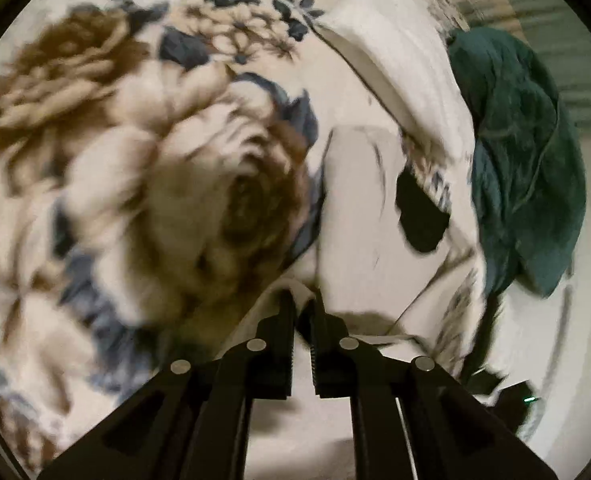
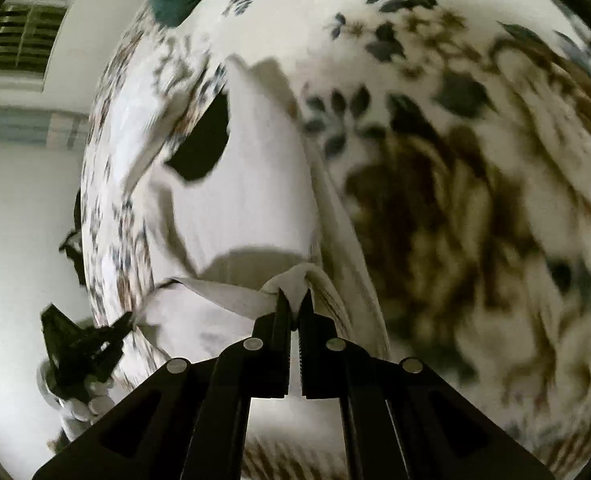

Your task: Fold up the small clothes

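At the bottom centre of each wrist view, the left gripper (image 1: 304,300) and right gripper (image 2: 294,300) each pinched 1 corner of the white garment (image 2: 251,200), which stretched away up-frame over the floral bed cover (image 2: 475,184), toward the green cloth (image 1: 523,168).

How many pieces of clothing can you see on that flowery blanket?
2. A white garment is pinched by both the left gripper and the right gripper; a dark green garment lies crumpled at the floral blanket's far edge. Others may be hidden.
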